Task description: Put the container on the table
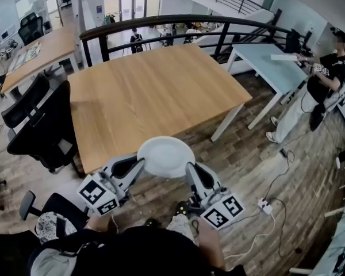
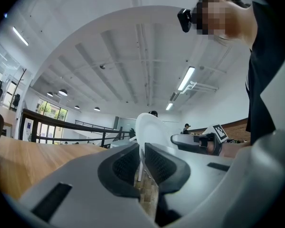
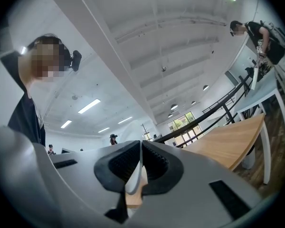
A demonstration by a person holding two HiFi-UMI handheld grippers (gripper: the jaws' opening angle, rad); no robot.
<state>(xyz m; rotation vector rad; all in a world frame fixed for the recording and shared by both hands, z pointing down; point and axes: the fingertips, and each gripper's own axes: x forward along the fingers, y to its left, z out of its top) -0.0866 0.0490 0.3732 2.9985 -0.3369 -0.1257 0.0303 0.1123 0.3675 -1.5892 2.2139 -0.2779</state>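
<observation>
The container (image 1: 165,156) is a shallow round white dish. It hangs level just over the near edge of the wooden table (image 1: 155,91), held from both sides. My left gripper (image 1: 139,164) is shut on its left rim and my right gripper (image 1: 190,168) is shut on its right rim. In the left gripper view the thin white rim (image 2: 149,129) stands pinched between the black pads of the left gripper (image 2: 141,158), with the right gripper (image 2: 192,140) showing beyond it. The right gripper view shows the right gripper (image 3: 140,163) clamped on the white rim (image 3: 134,177), the table (image 3: 228,141) to its right.
A black office chair (image 1: 43,128) stands at the table's left side, another chair (image 1: 52,211) by my left. A person (image 1: 325,79) stands at a pale blue table (image 1: 276,62) on the right. A black railing (image 1: 178,22) runs behind the table. A power strip (image 1: 264,206) lies on the floor.
</observation>
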